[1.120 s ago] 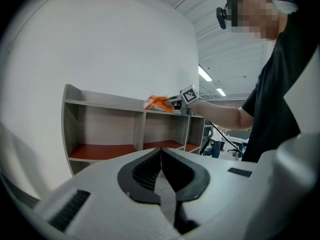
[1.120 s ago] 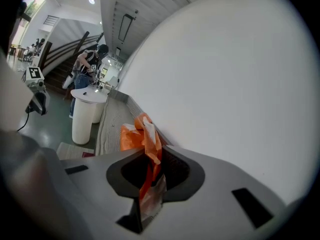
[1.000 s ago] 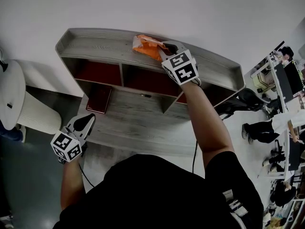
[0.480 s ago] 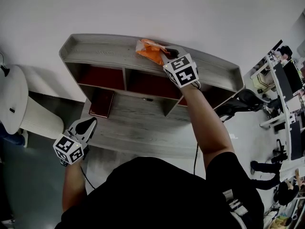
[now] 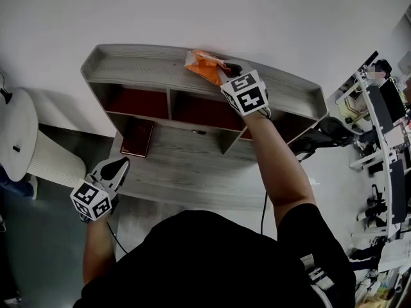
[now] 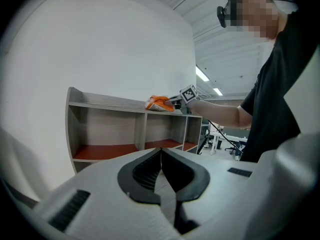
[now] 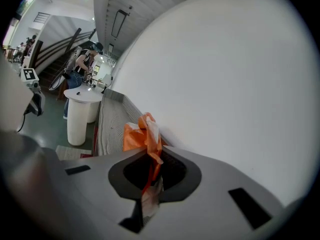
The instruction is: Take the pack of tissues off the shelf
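The pack of tissues (image 5: 204, 67) is orange and white and lies crumpled on the top board of the grey wooden shelf (image 5: 141, 66), against the white wall. My right gripper (image 5: 225, 70) reaches over that board and is shut on the near end of the pack. In the right gripper view the pack's wrapper (image 7: 142, 133) is pinched between the jaws of the right gripper (image 7: 150, 158). My left gripper (image 5: 119, 164) hangs low in front of the shelf, shut and holding nothing. The left gripper view shows the left gripper (image 6: 161, 152) with its jaws together, and the pack (image 6: 159, 104) far off.
A dark red book (image 5: 135, 137) lies on the shelf's lower board, under compartments with red floors (image 5: 135, 99). A white round stand (image 5: 22, 143) is left of the shelf. Office desks and chairs (image 5: 379, 114) fill the right edge.
The right gripper stays at the pack's end and the left gripper keeps its place. The head view has shifted slightly, and people at the desks on the right have moved out of it.
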The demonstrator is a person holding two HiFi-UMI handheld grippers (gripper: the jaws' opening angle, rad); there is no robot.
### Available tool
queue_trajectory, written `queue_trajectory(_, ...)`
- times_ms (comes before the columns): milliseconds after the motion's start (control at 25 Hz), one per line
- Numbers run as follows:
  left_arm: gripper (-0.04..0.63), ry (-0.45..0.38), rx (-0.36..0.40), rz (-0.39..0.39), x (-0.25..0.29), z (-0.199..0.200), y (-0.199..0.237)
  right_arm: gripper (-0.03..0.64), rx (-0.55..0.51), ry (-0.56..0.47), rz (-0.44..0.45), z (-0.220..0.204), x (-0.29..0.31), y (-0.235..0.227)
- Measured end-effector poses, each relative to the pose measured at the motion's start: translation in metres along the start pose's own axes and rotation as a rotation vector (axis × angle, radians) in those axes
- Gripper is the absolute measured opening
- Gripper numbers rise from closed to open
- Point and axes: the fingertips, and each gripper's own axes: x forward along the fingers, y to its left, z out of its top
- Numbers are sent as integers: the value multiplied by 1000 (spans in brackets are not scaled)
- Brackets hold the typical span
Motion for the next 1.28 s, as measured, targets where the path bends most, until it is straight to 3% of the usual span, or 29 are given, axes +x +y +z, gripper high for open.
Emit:
queue_trajectory(600, 18, -12, 17, -50, -10, 4, -2, 15, 12, 25, -53, 0, -38, 6)
queue_trajectory(1280, 18, 5, 56, -201, 2, 9, -21, 15, 83, 84, -164, -34, -122, 9)
